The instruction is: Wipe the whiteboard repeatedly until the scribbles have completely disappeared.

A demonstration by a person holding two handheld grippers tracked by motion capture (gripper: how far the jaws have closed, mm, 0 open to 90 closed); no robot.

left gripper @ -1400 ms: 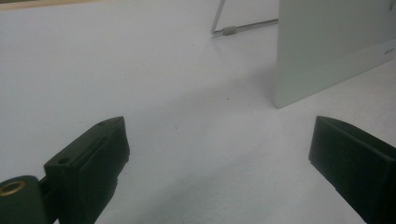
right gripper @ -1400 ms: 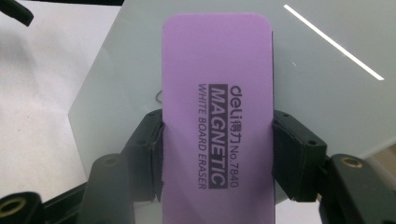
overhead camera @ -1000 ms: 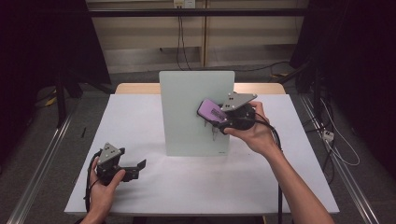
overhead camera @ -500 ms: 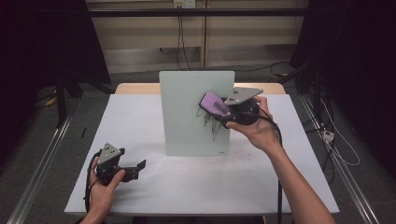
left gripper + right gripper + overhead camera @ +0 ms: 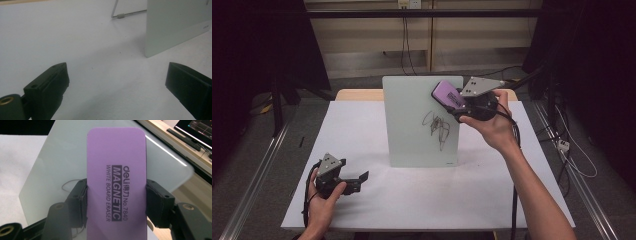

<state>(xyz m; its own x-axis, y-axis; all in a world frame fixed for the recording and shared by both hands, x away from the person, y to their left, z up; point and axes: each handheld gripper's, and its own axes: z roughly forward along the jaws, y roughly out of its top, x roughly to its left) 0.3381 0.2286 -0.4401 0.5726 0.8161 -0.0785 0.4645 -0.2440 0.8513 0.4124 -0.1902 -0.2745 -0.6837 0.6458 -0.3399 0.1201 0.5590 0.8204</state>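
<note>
An upright pale glass whiteboard (image 5: 412, 115) stands mid-table with a black scribble (image 5: 438, 126) on its right half. My right gripper (image 5: 457, 102) is raised at the board's upper right corner, shut on a purple whiteboard eraser (image 5: 447, 94). In the right gripper view the eraser (image 5: 116, 185) is clamped between both pads, its printed face toward the camera, and the board (image 5: 50, 175) lies behind it. My left gripper (image 5: 357, 181) rests low at the front left of the table, open and empty. Its jaws stand wide apart in the left gripper view, with the board's lower corner (image 5: 172, 32) ahead.
A white sheet (image 5: 362, 130) covers the table. The board's wire stand (image 5: 120, 15) shows behind it. Dark curtains, metal rails and cables surround the table, and a desk with a keyboard (image 5: 185, 137) sits beyond the board.
My right gripper has lifted the eraser up along the board's right side toward its top corner, uncovering the scribble. The left gripper stayed put.
</note>
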